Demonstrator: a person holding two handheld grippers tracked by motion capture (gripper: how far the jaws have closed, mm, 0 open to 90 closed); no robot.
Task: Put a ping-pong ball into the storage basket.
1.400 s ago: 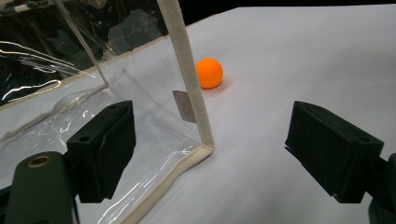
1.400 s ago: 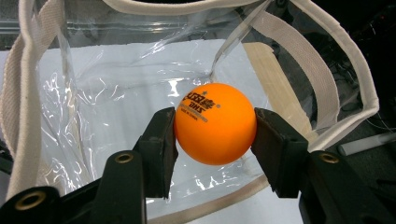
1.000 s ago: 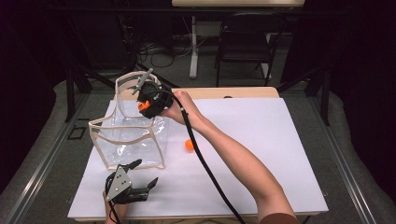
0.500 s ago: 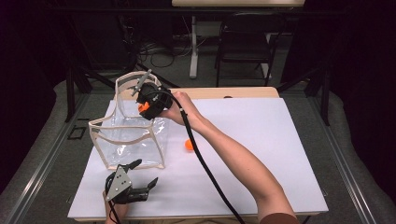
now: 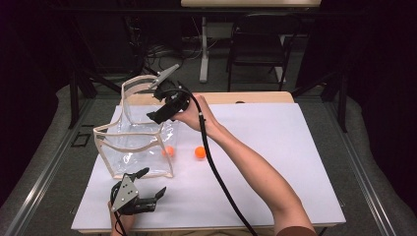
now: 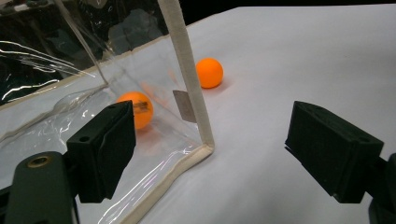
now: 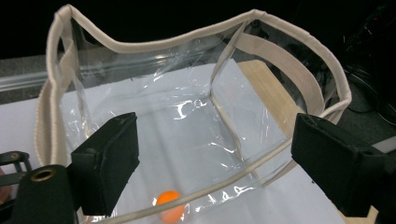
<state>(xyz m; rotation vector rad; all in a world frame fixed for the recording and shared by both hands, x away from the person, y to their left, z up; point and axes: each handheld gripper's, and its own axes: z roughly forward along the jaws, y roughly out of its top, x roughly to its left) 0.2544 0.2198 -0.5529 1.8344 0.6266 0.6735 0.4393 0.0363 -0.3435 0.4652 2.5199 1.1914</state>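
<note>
Beside clear plastic bag (image 5: pixel 140 142), loose orange ball (image 5: pixel 199 152) lies nearer right tool (image 5: pixel 158 114), jaws just opened, empty; left tool (image 5: pixel 147 189) wide, idle.

Black chair (image 5: pixel 255 49) beyond white table (image 5: pixel 295 147)

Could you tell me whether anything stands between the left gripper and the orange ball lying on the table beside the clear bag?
Nothing visible does. The left gripper is open, and bare table separates it from the loose ball; the bag's corner sits just left of that line.

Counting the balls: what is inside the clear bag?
One orange ball lies on the floor of the clear bag, near its corner. The plastic is transparent, so nothing inside is hidden. Another orange ball sits outside.
</note>
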